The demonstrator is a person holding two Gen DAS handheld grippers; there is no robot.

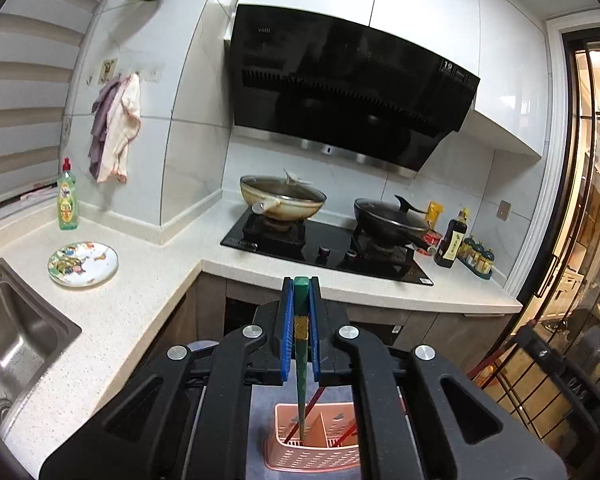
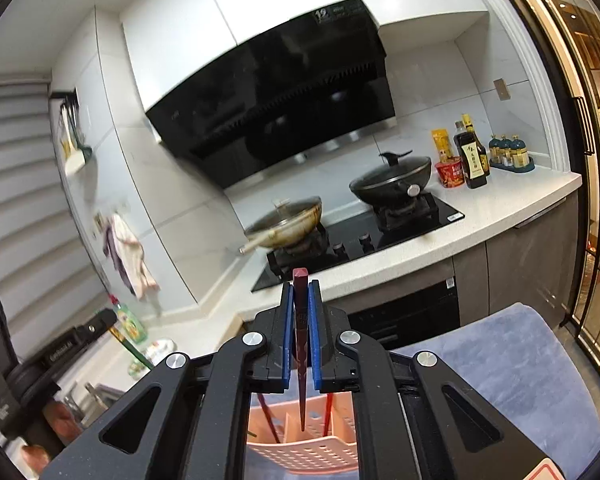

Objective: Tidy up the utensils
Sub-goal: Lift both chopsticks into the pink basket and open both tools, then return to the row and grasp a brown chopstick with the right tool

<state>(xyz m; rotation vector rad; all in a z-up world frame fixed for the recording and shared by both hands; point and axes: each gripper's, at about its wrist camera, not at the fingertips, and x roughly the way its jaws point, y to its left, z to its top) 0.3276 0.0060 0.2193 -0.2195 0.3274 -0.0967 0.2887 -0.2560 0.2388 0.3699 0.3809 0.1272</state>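
This is a home kitchen, shown by the slanted black glass range hood [image 1: 348, 92] above a black gas hob [image 1: 324, 248] carrying a lidded beige wok [image 1: 282, 200] and a black lidded wok [image 1: 392, 220], a stainless steel sink [image 1: 16, 344], and a speckled white L-shaped countertop [image 1: 140, 292].

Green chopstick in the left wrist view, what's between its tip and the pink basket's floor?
Nothing visible: the green chopstick tip dips inside the pink utensil basket, left wrist view.
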